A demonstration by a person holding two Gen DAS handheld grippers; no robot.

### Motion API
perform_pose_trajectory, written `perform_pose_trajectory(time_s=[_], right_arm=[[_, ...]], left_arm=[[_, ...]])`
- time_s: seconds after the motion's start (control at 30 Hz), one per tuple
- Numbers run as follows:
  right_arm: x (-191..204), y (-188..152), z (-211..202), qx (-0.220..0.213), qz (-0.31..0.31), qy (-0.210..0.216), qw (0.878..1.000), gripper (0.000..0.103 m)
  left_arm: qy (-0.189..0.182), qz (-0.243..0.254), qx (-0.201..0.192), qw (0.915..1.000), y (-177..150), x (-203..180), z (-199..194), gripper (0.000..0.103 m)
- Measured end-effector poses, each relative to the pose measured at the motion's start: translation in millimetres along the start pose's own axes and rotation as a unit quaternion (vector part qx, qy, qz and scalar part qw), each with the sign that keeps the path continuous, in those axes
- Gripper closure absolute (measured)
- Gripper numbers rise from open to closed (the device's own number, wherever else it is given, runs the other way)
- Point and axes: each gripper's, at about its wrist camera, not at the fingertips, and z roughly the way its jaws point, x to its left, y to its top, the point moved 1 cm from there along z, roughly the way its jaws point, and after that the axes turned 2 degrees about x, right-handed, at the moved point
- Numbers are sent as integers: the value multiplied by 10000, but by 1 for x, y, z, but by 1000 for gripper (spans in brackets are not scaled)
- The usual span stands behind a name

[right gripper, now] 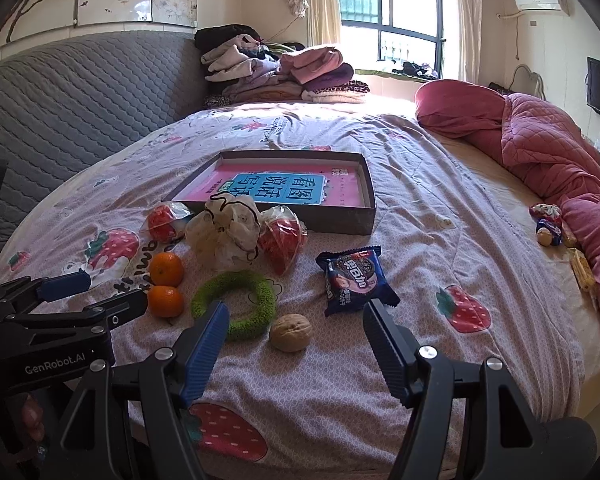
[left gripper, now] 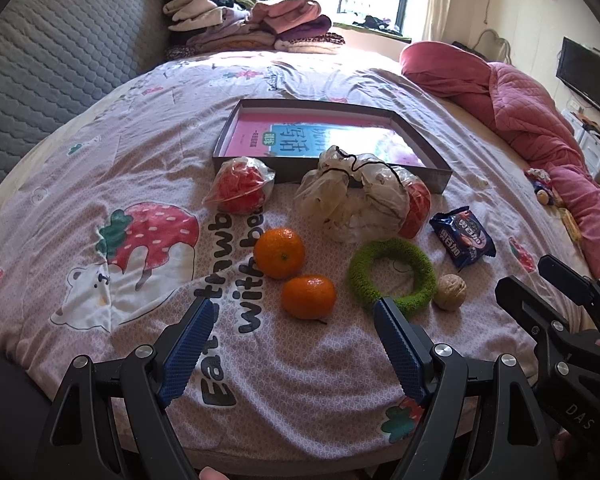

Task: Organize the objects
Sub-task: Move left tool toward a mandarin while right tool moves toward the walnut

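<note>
Bed sheet (left gripper: 80, 184), near edge: L gripper (left gripper: 296, 312) and R gripper (right gripper: 294, 316) both spread wide, empty. Oranges (left gripper: 280, 253), green ring (left gripper: 392, 276), walnut (right gripper: 291, 332), snack pack (right gripper: 354, 282) lie before shallow box (right gripper: 370, 200) mid-bed; bare sheet at sides.

On the bed (left gripper: 100, 152), two tangerines (left gripper: 279, 253) (left gripper: 309, 297) touched each other just ahead of the left jaws, with the knitted ring (left gripper: 392, 276) right of them. The walnut (right gripper: 290, 332) sat ahead, between the right jaws, and the biscuit packet (right gripper: 354, 282) lay beyond it. Three tied plastic bags (left gripper: 352, 196) lined up farther back, against the shallow box (left gripper: 440, 178), a book (right gripper: 276, 192) in it.
</note>
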Motion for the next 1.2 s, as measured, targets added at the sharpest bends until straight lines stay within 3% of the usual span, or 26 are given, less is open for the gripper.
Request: perform_pose_trajectory(time_s=[0.87,1.2], right_arm=[[-5,-15,40,748,30,99,9971,34],[-10,-16,54,793,48,108,9968,38]], left_arm=[[-45,12,540,9985,-5,3,35,20],[-78,-65,496,9987,-1,5,47,20]])
